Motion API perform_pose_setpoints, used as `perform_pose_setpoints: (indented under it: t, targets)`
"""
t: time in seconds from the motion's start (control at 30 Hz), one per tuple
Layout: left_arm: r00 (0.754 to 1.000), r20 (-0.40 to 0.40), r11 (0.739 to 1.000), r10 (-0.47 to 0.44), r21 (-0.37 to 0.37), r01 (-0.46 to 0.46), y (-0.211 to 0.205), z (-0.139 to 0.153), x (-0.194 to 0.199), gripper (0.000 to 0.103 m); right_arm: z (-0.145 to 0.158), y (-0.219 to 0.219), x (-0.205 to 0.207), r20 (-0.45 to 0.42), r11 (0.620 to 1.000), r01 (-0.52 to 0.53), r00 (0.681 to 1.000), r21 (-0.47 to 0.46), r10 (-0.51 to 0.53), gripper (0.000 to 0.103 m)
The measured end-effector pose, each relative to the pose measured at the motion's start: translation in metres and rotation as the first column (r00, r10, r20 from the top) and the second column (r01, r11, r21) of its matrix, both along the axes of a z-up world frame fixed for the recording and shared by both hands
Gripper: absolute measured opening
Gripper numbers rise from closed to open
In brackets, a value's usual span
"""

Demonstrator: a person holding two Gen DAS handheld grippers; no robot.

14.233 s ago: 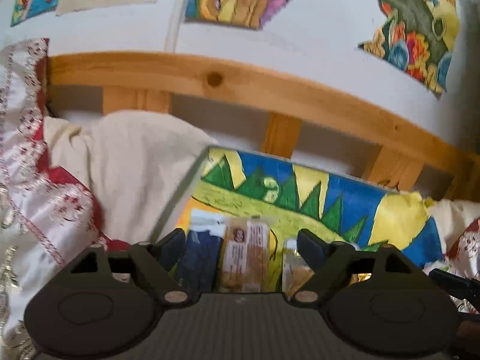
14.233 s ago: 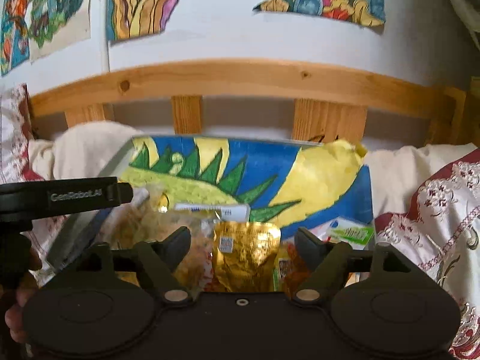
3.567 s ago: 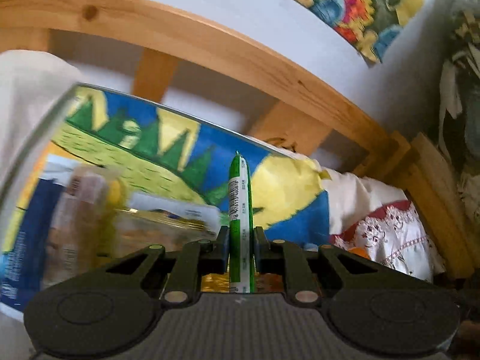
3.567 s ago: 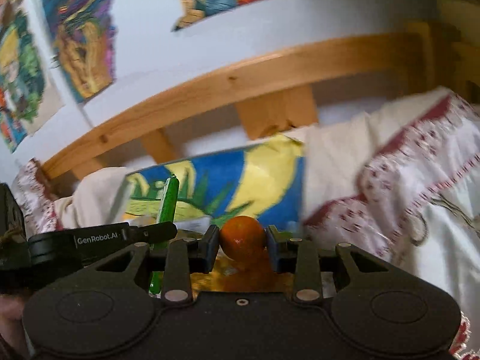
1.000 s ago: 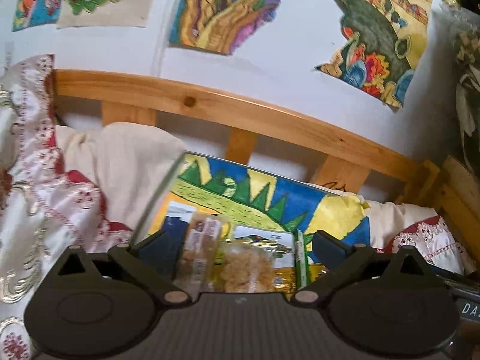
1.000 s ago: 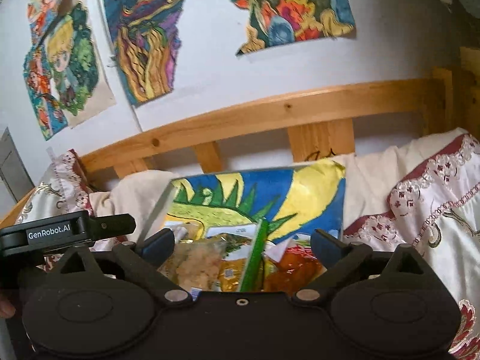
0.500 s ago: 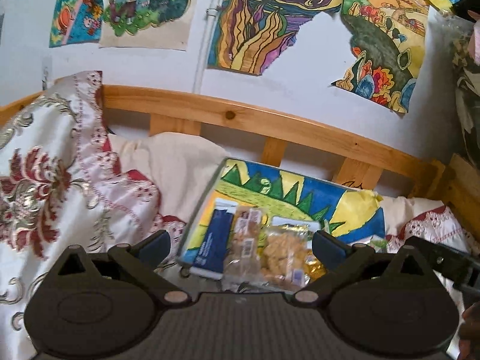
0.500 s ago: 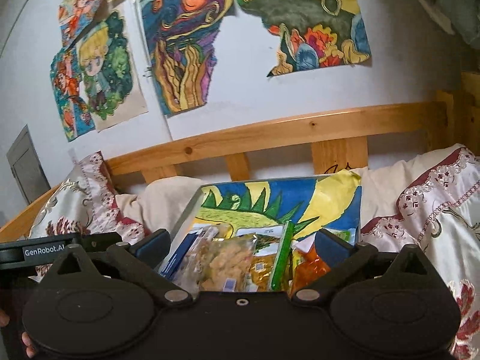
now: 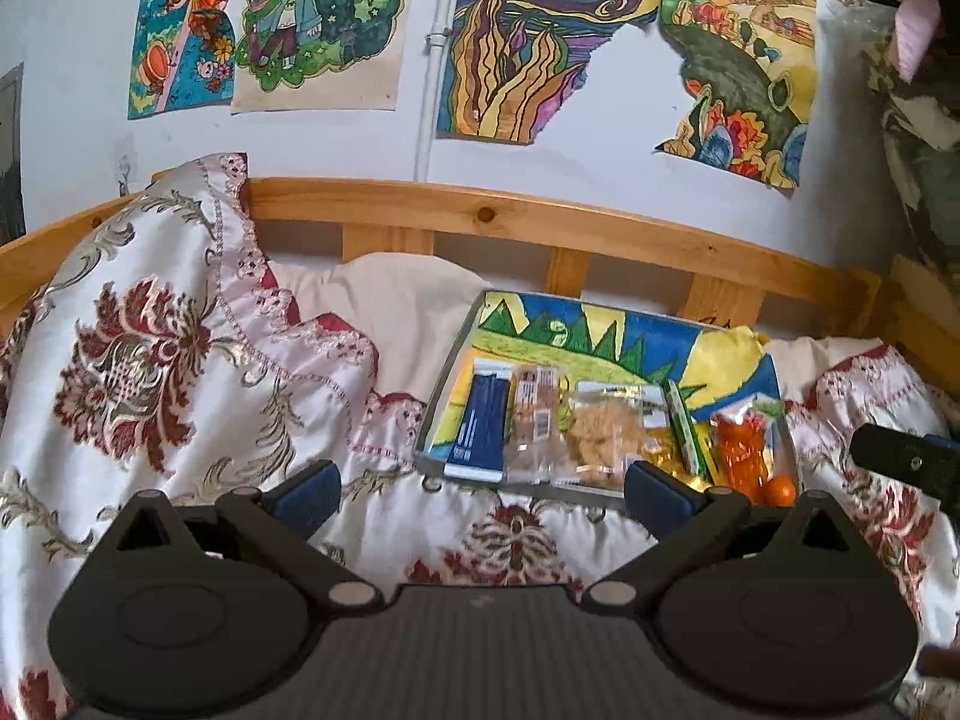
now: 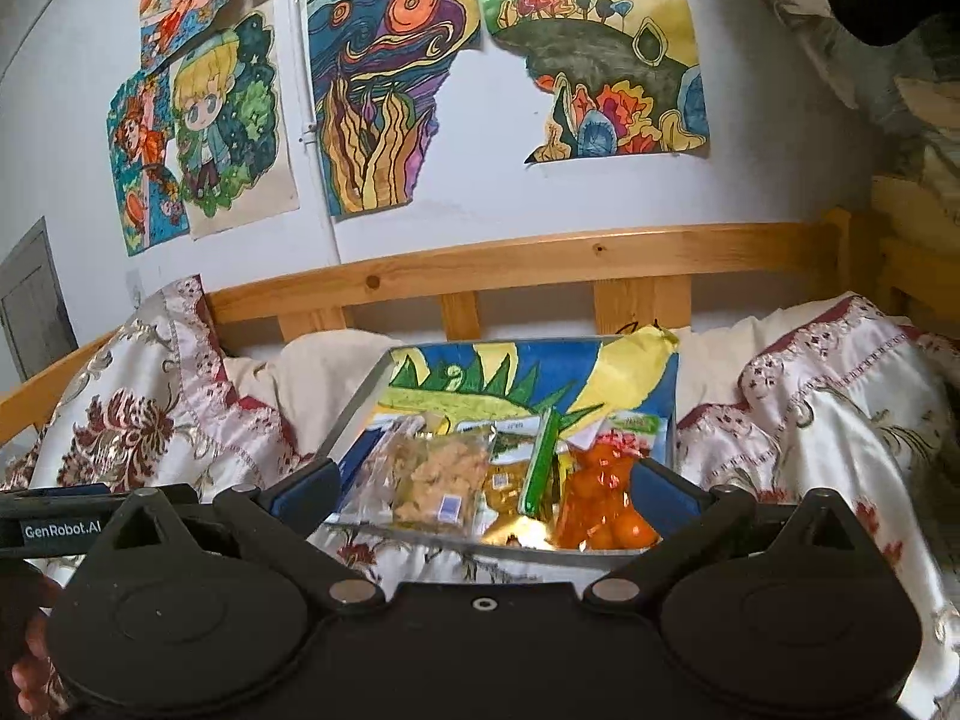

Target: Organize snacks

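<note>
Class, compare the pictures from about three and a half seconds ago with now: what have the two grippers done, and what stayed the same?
The left gripper released the green stick packet, the right gripper released the orange; both now lie in the tray, and both grippers pulled back, open. The other snacks stayed put.

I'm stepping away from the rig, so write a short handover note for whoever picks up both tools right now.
Left tool: open, empty, drawn back from the tray.
Right tool: open, empty, also back.
On the tray, left to right: blue pack, biscuit pack, clear bag of crackers, gold pouch, green stick, bag of oranges.
Done: snacks lined up in a row.
Left: apparently nothing; check the orange at the tray's near right corner.
</note>
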State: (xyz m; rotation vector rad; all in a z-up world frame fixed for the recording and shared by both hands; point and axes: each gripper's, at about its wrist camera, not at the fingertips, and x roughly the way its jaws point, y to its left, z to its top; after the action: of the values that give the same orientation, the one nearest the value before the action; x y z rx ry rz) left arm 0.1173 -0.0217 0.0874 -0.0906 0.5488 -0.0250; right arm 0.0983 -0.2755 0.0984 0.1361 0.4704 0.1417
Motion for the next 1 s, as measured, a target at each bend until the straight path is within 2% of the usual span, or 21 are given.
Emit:
perform_pose_setpoints:
  t: [0.43, 0.77, 1.0]
  targets:
    - [1.000, -0.008, 1.000, 0.009, -0.029, -0.009, 0.017, -0.013, -0.037, 0.103, -0.007, 0.019, -0.039, -0.026, 0.998, -0.012, 1.000, -0.054, 0.011, 0.102]
    - [0.998, -0.031, 0.996, 0.053, -0.076, -0.055, 0.032, -0.026, -0.046, 0.103, -0.014, 0.028, -0.045, -0.063, 0.997, -0.011, 0.998, -0.080, 0.006, 0.102]
    - [0.998, -0.033, 0.995, 0.061, -0.078, -0.064, 0.033, -0.030, -0.048, 0.103, -0.018, 0.038, -0.044, -0.086, 0.991, -0.030, 0.996, -0.128, 0.019, 0.102]
